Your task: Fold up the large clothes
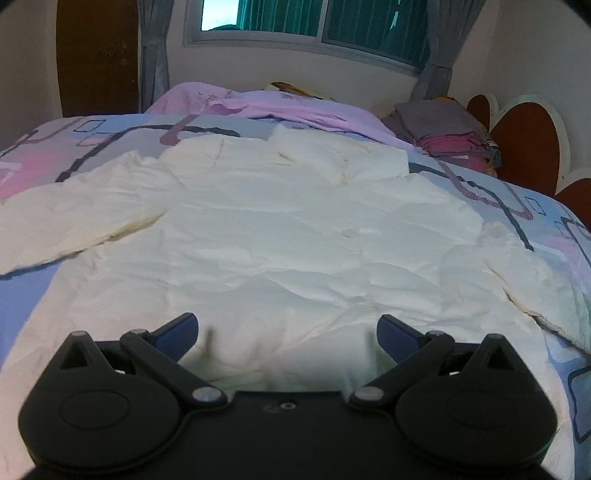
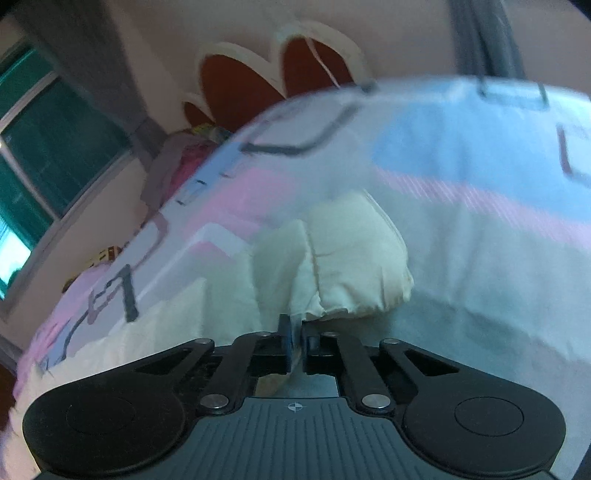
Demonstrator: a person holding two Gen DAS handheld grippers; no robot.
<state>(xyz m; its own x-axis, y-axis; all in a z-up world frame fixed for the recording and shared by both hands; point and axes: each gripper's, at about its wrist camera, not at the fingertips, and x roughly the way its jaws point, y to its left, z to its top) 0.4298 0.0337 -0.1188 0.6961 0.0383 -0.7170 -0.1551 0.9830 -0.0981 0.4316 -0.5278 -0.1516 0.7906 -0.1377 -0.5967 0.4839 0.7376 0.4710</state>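
Observation:
A large cream-white shirt (image 1: 280, 236) lies spread flat on the bed, collar at the far end, one sleeve out to the left and one along the right. My left gripper (image 1: 287, 330) is open and empty, low over the shirt's near hem. In the right wrist view, my right gripper (image 2: 297, 334) is shut on the edge of a cream sleeve (image 2: 343, 254), which bunches up just ahead of the fingers. That view is blurred and tilted.
The bed has a patterned blue, pink and grey cover (image 1: 55, 155). A lilac blanket (image 1: 280, 107) and a stack of folded clothes (image 1: 447, 133) lie at the far end. A red-brown headboard (image 1: 524, 147) stands at the right, a window (image 1: 314, 22) behind.

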